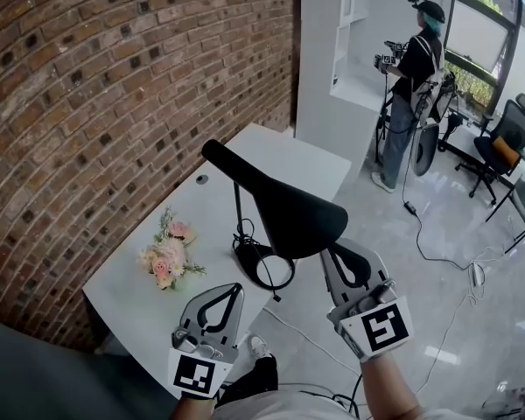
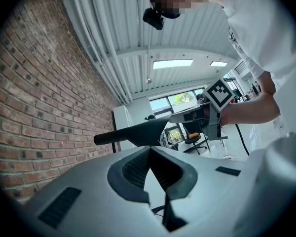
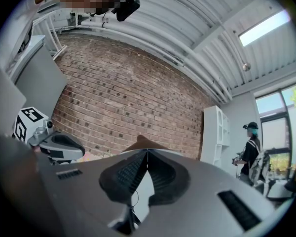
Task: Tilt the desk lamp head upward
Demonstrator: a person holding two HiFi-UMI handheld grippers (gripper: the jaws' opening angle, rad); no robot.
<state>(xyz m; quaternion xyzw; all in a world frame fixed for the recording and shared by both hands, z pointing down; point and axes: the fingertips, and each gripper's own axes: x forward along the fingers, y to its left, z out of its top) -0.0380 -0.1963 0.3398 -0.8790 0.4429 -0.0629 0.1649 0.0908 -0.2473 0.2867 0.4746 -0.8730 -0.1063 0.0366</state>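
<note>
A black desk lamp stands on the white table (image 1: 140, 300); its cone head (image 1: 289, 213) tilts downward on a thin stem above a ring base (image 1: 262, 262). My right gripper (image 1: 329, 252) is shut with nothing in it, its tips just under the head's lower rim; contact cannot be told. In the right gripper view the jaws (image 3: 147, 152) meet and the lamp head (image 3: 139, 143) peeks just beyond them. My left gripper (image 1: 237, 288) is shut and empty, near the table's front edge beside the base. In the left gripper view the lamp head (image 2: 138, 131) sits above the closed tips (image 2: 150, 148).
A small bunch of pink flowers (image 1: 166, 256) lies on the table left of the lamp. A brick wall (image 1: 96, 103) runs along the left. Behind, a person (image 1: 416, 68) stands by a white shelf (image 1: 350, 24); office chairs (image 1: 506, 143) and floor cables (image 1: 437, 245) are at right.
</note>
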